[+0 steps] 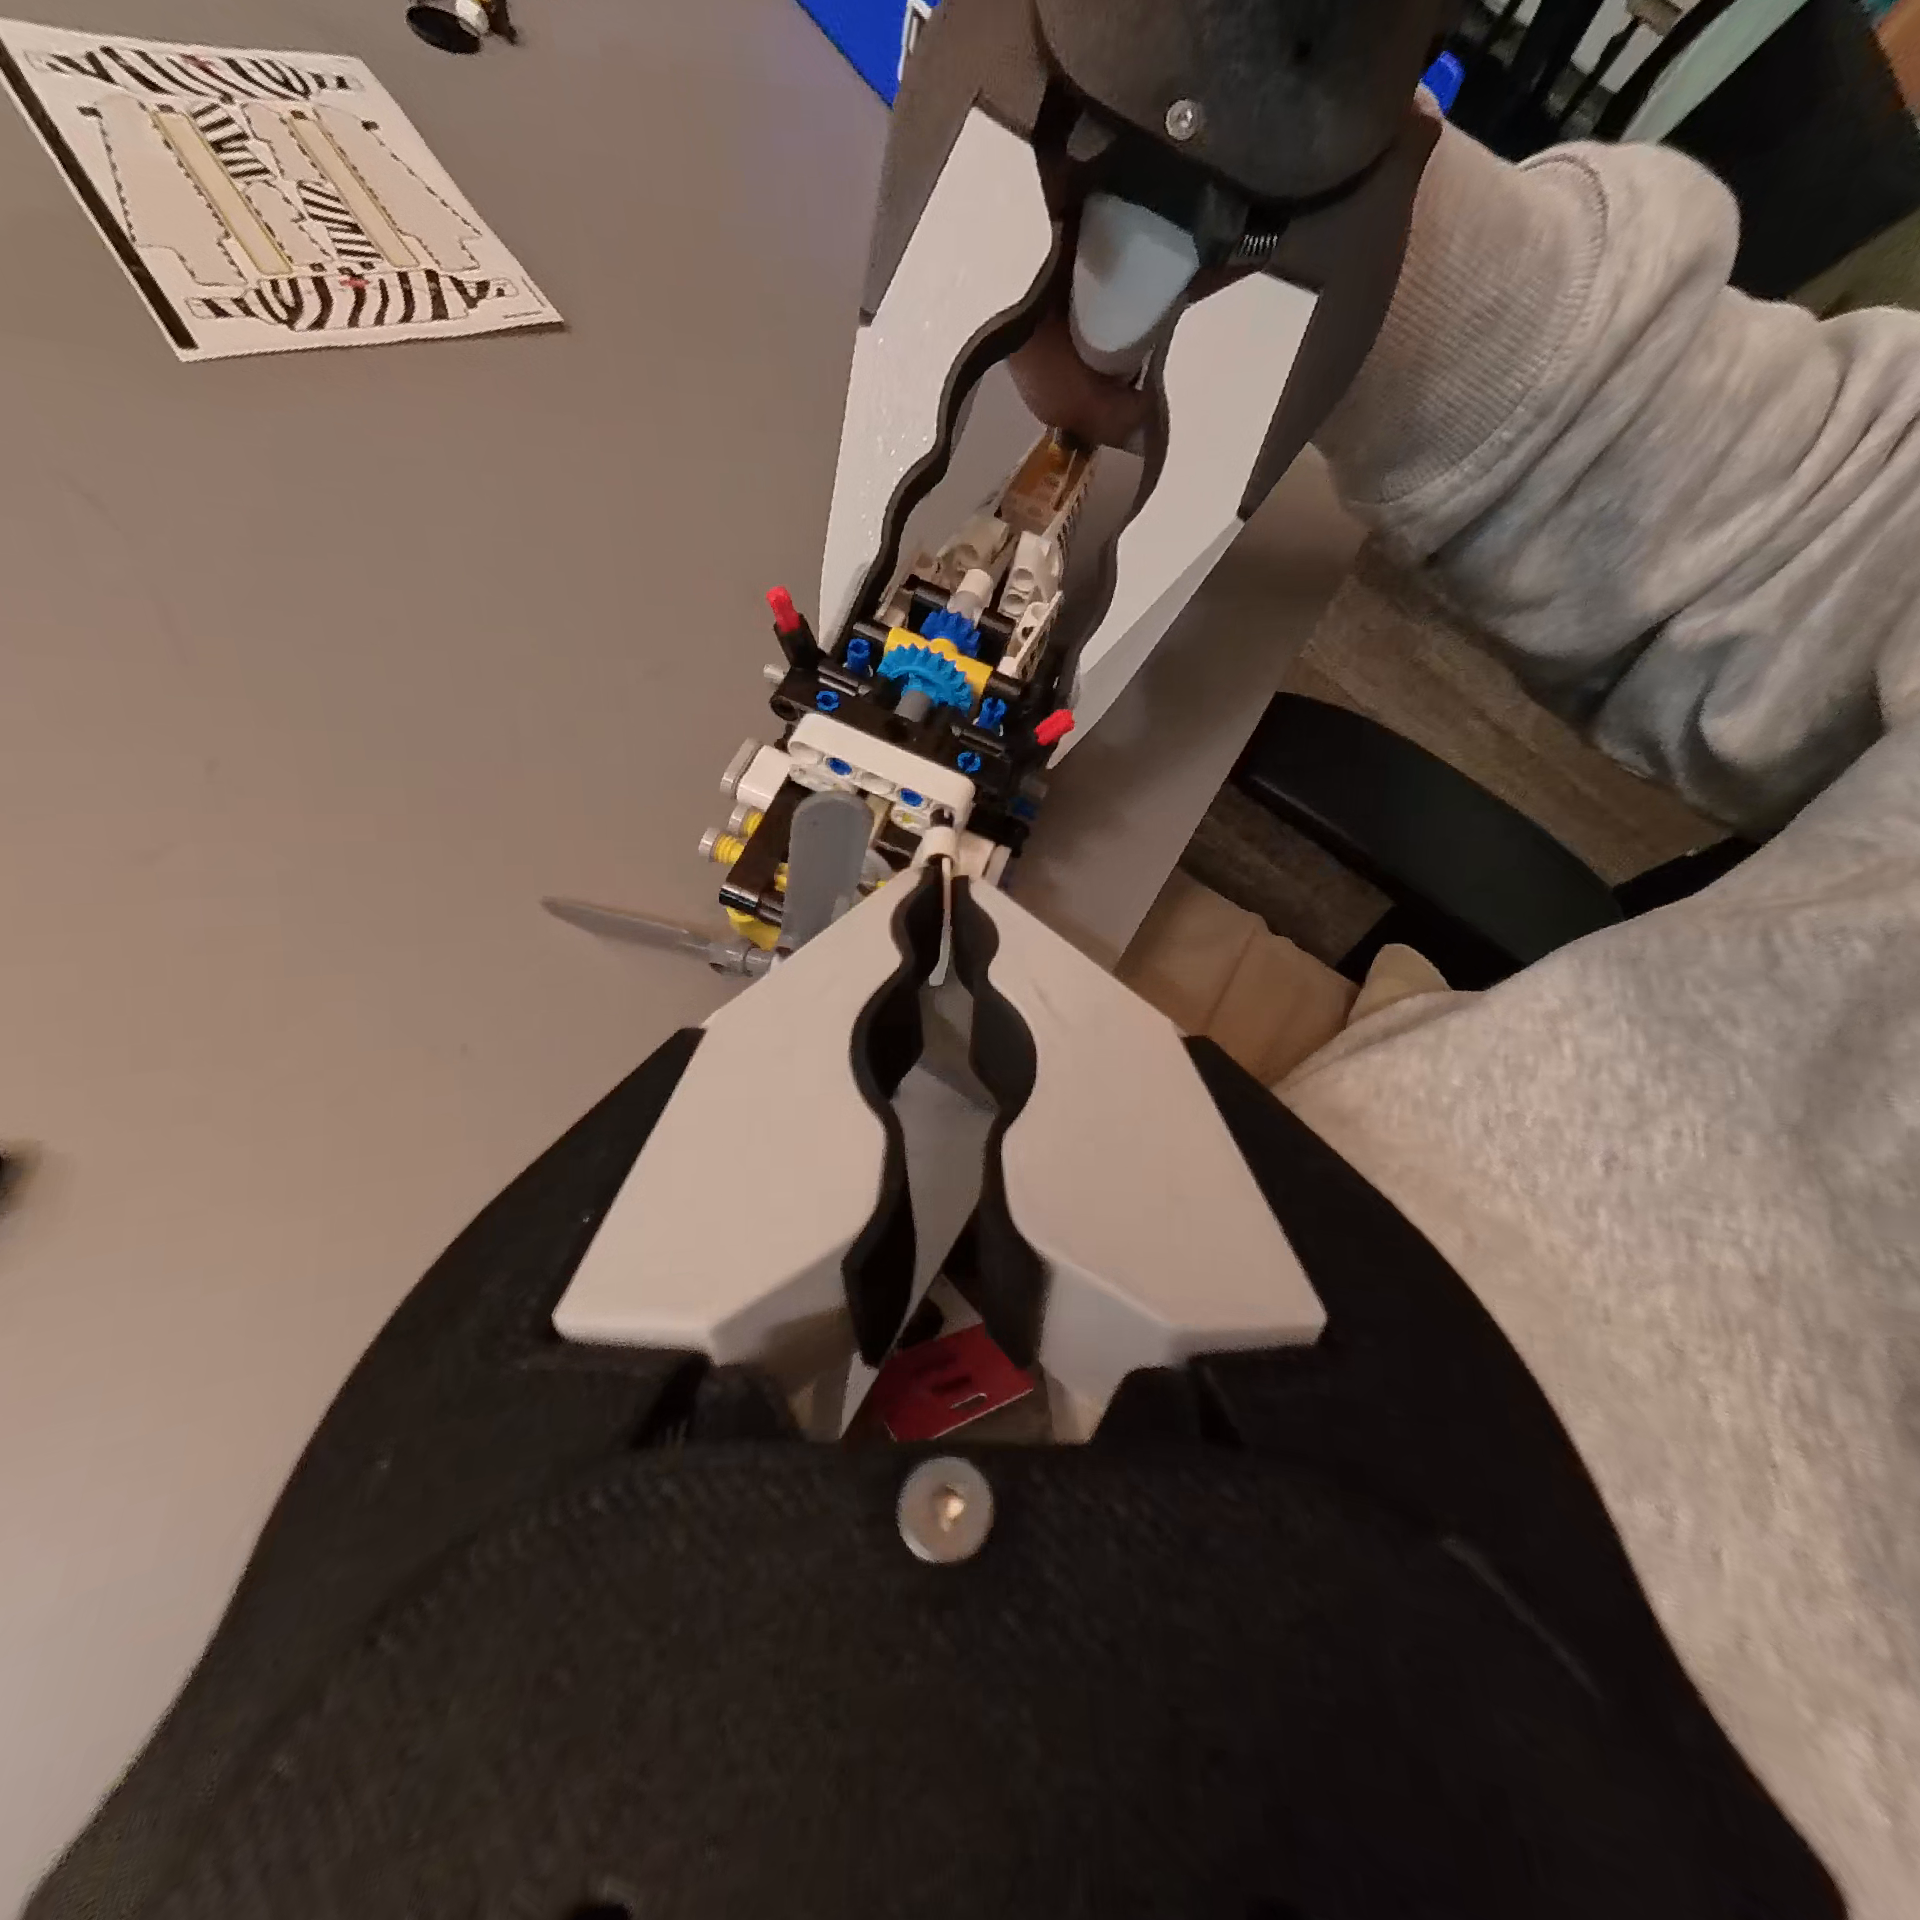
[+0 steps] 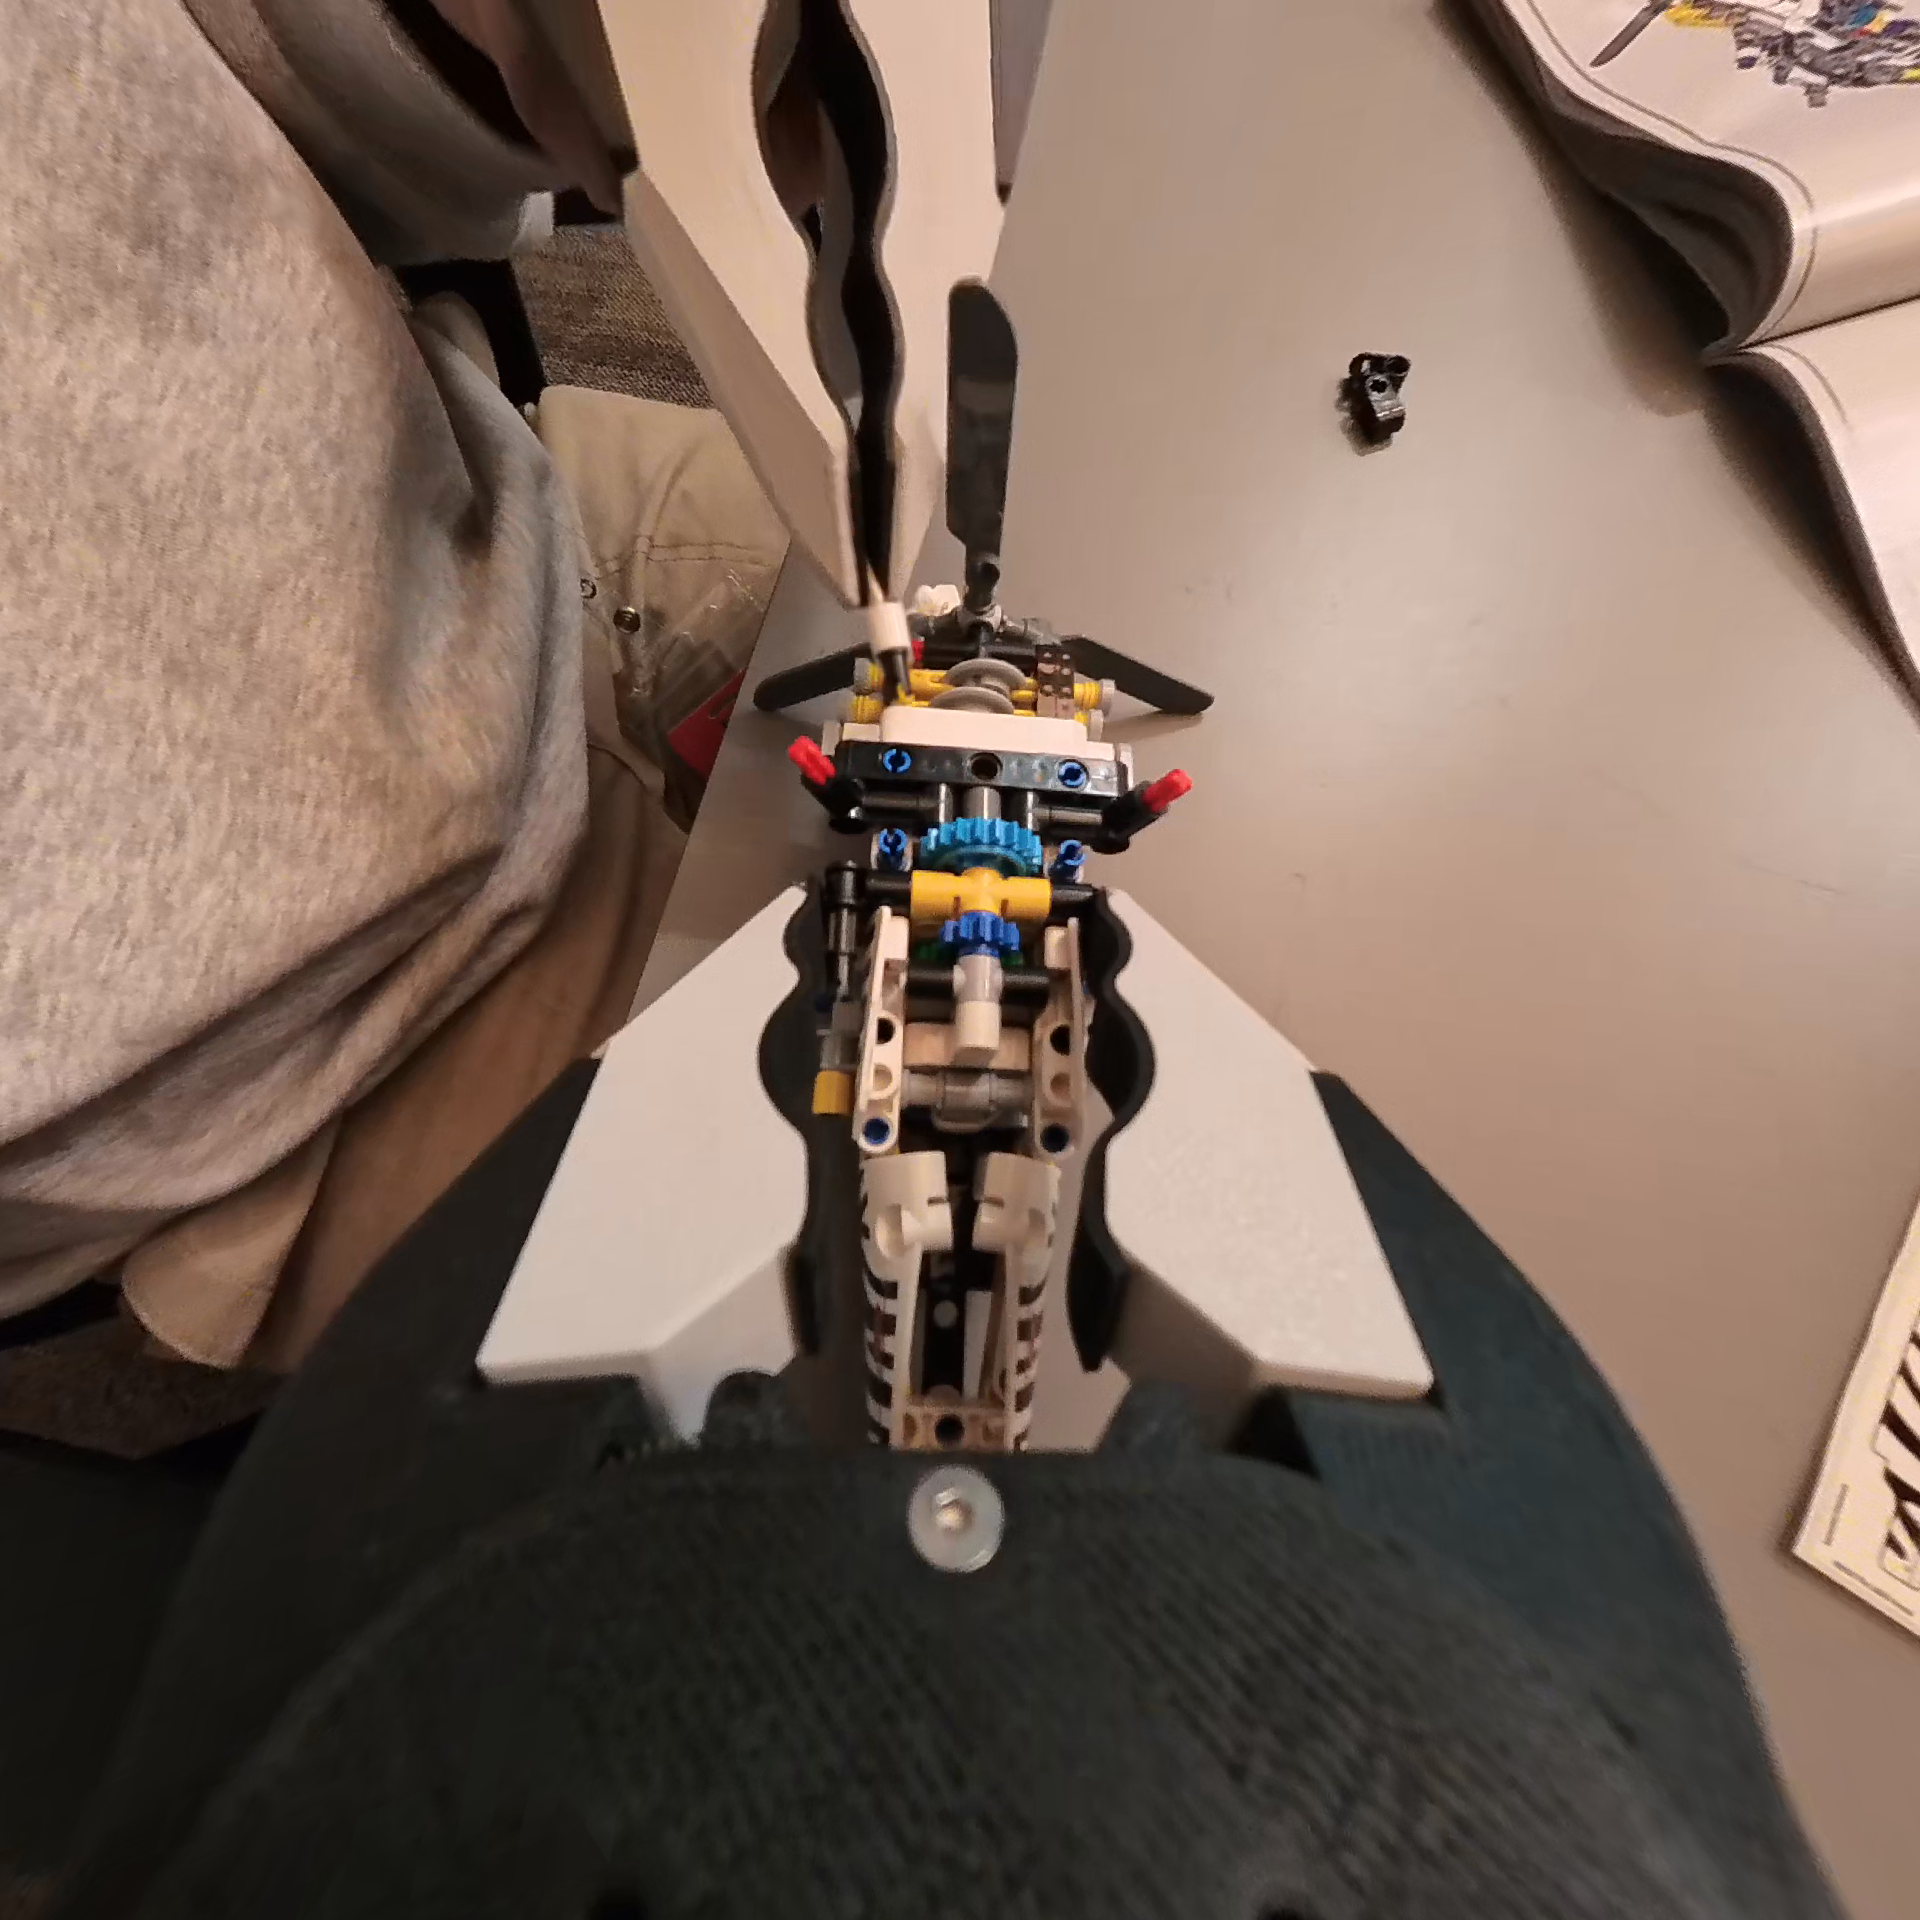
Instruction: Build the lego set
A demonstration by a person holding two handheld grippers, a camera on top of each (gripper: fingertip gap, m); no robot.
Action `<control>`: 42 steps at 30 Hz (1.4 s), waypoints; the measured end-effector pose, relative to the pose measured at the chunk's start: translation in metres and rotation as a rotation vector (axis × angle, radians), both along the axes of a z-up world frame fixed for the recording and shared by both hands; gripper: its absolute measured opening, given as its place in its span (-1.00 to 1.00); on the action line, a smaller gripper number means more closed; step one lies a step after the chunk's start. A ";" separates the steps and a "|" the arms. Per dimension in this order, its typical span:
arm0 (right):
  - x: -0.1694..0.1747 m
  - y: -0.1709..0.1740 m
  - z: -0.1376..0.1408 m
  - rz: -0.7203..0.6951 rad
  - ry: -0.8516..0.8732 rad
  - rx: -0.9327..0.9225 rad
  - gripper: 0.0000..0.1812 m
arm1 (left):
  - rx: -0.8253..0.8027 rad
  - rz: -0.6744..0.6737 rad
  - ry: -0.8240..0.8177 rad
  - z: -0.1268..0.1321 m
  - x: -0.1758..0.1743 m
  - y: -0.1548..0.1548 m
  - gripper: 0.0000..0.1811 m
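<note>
A partly built lego model [image 2: 971, 997] with white beams, blue gears, red pins and grey rotor blades [image 2: 982, 416] is held just above the grey table [image 2: 1455, 831]. My right gripper [image 2: 956, 899] is shut on the model's striped white body. It also shows in the left wrist view [image 1: 951, 644], reaching in from the top. My left gripper [image 1: 940, 888] is shut on a small white piece [image 1: 942, 844] and presses it against the model's rotor end [image 1: 862, 790]. In the right wrist view the left gripper [image 2: 878, 603] comes in from above with the white piece [image 2: 886, 629] at its tips.
A striped sticker sheet [image 1: 270, 197] lies at the far left of the table and also shows in the right wrist view [image 2: 1870, 1455]. An open instruction booklet [image 2: 1766, 156] lies at the upper right. A small black piece [image 2: 1380, 390] lies loose. Grey sleeves [image 1: 1610, 416] flank the table edge. Spacing between my two grippers at the tips: around 6 cm.
</note>
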State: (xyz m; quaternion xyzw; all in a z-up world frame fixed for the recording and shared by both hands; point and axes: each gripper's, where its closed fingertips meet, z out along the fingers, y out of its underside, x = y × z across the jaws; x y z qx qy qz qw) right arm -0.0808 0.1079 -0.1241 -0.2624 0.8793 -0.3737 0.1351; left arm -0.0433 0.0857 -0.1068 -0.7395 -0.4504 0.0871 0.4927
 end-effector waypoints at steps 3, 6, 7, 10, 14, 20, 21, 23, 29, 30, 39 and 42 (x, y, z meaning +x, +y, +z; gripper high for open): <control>0.000 0.000 0.000 -0.002 -0.002 -0.005 -0.46 | -0.001 -0.009 0.013 -0.002 0.000 0.001 -1.00; 0.000 0.000 0.000 -0.004 0.002 -0.010 -0.46 | 0.030 -0.030 0.023 -0.003 0.000 0.003 -1.00; 0.000 0.000 -0.001 -0.005 0.002 -0.011 -0.46 | 0.042 -0.035 0.026 -0.003 0.000 0.003 -1.00; -0.001 0.000 -0.001 -0.005 -0.005 -0.014 -0.46 | 0.060 -0.068 0.047 -0.005 0.001 0.003 -1.00; -0.002 -0.001 -0.001 0.013 -0.015 -0.002 -0.46 | 0.141 -0.136 0.080 -0.005 0.003 0.004 -1.00; -0.004 -0.001 -0.001 0.026 -0.043 0.018 -0.46 | 0.257 -0.156 0.088 0.006 0.003 0.002 -1.00; -0.005 -0.001 -0.001 0.023 -0.043 0.016 -0.46 | 0.266 -0.143 0.084 0.006 0.001 0.001 -1.00; -0.006 -0.002 -0.002 0.013 -0.040 0.011 -0.46 | 0.254 -0.126 0.062 0.002 -0.001 -0.001 -1.00; -0.008 -0.001 -0.002 0.007 -0.033 0.003 -0.46 | 0.210 -0.086 0.059 -0.003 -0.001 0.002 -1.00; -0.008 -0.001 -0.003 0.007 -0.030 0.004 -0.46 | 0.224 -0.091 0.062 -0.002 0.001 0.003 -1.00; -0.010 -0.002 -0.003 -0.004 -0.037 0.001 -0.46 | 0.365 -0.061 0.123 0.004 0.010 -0.006 -1.00; -0.013 -0.005 0.000 -0.030 -0.009 -0.023 -0.34 | 0.370 -0.055 0.107 0.001 0.013 -0.007 -1.00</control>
